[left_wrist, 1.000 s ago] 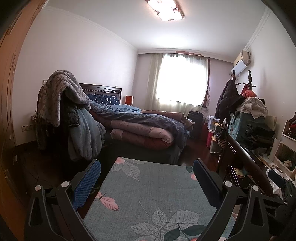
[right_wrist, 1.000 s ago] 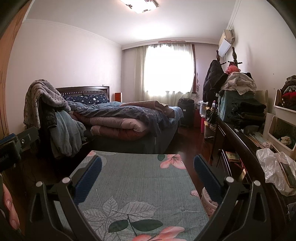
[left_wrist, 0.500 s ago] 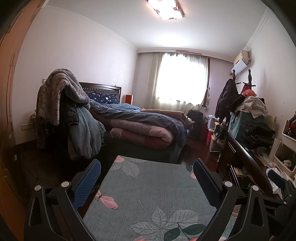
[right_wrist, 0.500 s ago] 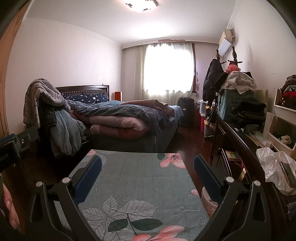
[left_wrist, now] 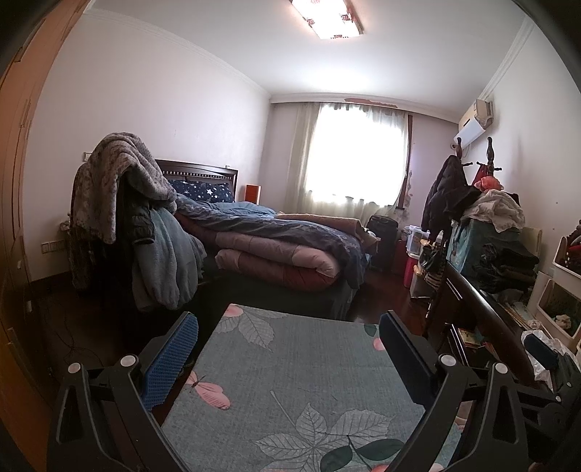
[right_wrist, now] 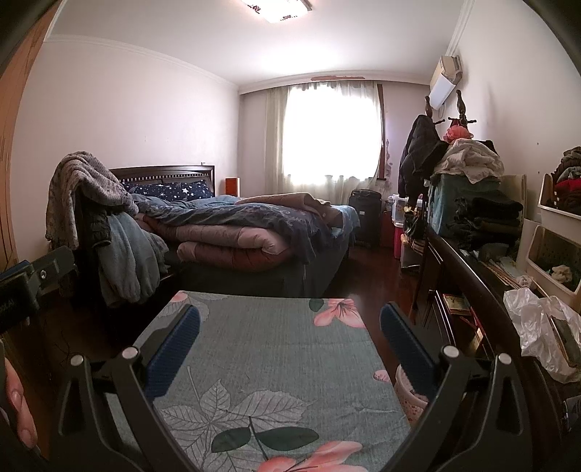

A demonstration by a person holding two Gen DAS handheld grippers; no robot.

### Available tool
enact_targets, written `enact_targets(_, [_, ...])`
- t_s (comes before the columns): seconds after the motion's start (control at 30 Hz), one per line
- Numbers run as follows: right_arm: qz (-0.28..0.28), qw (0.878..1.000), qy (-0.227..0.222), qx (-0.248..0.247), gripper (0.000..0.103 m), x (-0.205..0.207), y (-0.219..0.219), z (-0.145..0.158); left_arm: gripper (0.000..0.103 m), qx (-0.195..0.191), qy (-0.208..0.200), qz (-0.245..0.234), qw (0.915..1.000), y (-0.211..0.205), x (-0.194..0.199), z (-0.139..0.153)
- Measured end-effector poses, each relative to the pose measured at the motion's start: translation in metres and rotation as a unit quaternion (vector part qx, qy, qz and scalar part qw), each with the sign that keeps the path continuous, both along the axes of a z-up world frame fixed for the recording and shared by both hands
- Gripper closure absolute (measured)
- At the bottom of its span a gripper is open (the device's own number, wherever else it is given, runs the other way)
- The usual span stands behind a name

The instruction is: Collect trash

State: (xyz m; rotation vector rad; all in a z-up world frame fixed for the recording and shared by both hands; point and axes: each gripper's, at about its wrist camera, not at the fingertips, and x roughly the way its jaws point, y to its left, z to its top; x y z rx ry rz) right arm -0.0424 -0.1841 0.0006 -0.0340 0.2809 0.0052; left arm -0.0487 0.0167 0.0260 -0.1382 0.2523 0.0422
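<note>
Bedroom with pale walls, a curtained window (left_wrist: 354, 156) at the far end and a lit ceiling lamp (left_wrist: 326, 18). In the foreground lies a grey-green cloth (left_wrist: 290, 366) printed with leaves and pink flowers, covering a flat surface. Beyond it stands a bed (left_wrist: 276, 250) with a dark headboard, star-print pillows and folded quilts; a heap of blankets (left_wrist: 120, 174) hangs at its near left corner. An air conditioner (right_wrist: 445, 81) is mounted high on the right wall, above a coat stand (right_wrist: 428, 145) and stacked clothes. A dark wooden desk (right_wrist: 468, 276) runs along the right side.

Left gripper (left_wrist: 287, 359): its 2 blue-padded fingers (left_wrist: 170, 359) are spread wide above the cloth, with nothing between them. Right gripper (right_wrist: 288, 348): likewise spread wide and holding nothing, above the same cloth. A cup (right_wrist: 408, 394) with a pink pattern stands just beside the cloth's right edge, partly hidden by the right finger.

A crumpled clear plastic bag (right_wrist: 537, 326) lies on the desk, to the right of both grippers and touched by neither; in the left view it shows at the far right (left_wrist: 544, 348).

No legible brand or label; lettering on the black device at the right view's left edge is too dark to read.
</note>
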Motion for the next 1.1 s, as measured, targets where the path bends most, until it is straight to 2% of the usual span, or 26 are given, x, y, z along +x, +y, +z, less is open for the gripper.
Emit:
enact_targets(0.47, [0.000,1.000,0.001,0.001,0.003,0.001,0.001,-0.001,0.004,-0.001,0.000,-0.001,1.0000,-0.002,-0.001,-0.001])
enact_targets(0.93, [0.002,1.000,0.006,-0.002,0.003,-0.002,0.000,-0.010,0.004,-0.001,-0.013,-0.005,0.9999,-0.022,-0.014,0.000])
enact_targets(1.1, [0.000,1.000,0.007,-0.001,0.003,-0.003,-0.004,-0.011,0.004,-0.017,-0.007,-0.007,0.9998,-0.020,-0.014,-0.001])
